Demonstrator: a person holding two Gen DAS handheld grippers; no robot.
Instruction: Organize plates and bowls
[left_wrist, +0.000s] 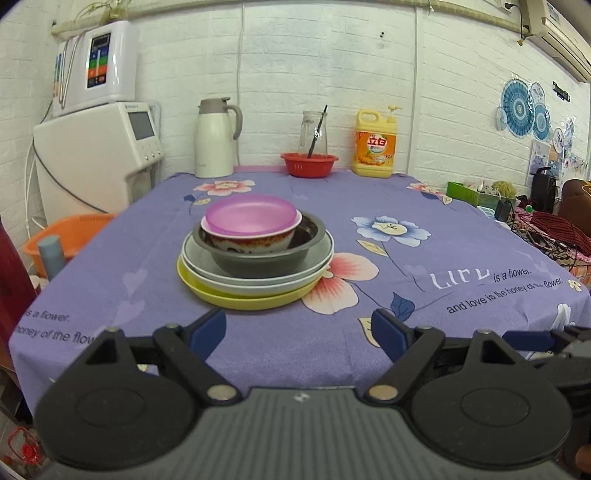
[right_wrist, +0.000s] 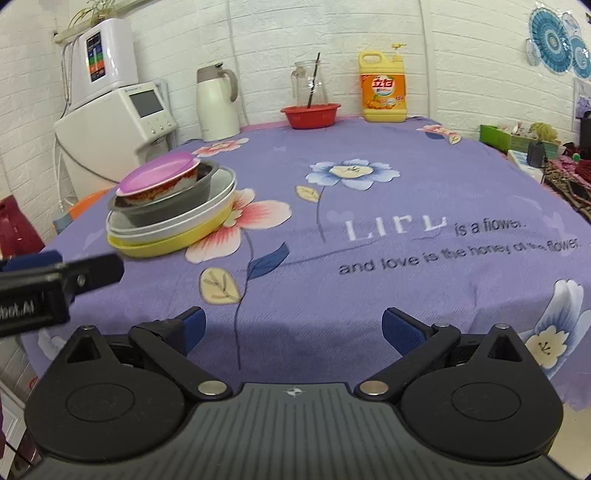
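Left gripper (left_wrist: 299, 332) spread wide over the table's near edge, holding nothing, right gripper (right_wrist: 293, 328) likewise wide and empty, pink bowl (left_wrist: 251, 214) nested in patterned bowl (left_wrist: 251, 240), grey bowl (left_wrist: 258, 258), white plate (left_wrist: 258, 282), yellow plate (left_wrist: 251, 301), stacked on purple floral tablecloth (left_wrist: 406, 295).

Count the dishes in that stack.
5: yellow plate at the bottom, white plate, grey bowl, patterned bowl, pink bowl on top. Others may be hidden between.

matt cloth tablecloth (left_wrist: 295, 343), glossy plastic purple bowl (left_wrist: 251, 214)
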